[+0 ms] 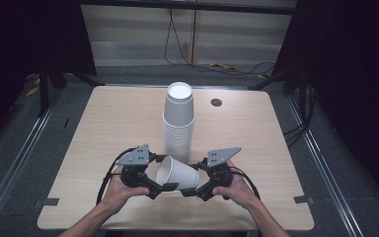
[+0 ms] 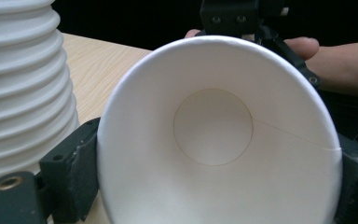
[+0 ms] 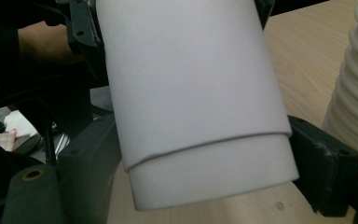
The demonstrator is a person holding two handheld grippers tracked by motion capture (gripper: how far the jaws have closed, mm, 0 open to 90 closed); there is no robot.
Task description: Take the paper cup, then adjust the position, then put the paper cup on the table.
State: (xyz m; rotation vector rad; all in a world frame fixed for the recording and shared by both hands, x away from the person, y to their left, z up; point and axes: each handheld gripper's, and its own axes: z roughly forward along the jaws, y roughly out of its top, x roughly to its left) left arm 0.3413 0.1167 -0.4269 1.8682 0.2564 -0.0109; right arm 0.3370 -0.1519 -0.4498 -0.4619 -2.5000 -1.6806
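Your left gripper and right gripper both clamp the single paper cup, lying sideways between them, just before the cup stack on the table.

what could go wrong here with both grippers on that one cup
Both the left gripper and right gripper clamp one thin paper cup lying sideways; uneven squeeze or pull may dent or tear it. It looks like two nested cups, so one might slip free. The tall cup stack stands close behind and could be knocked over.
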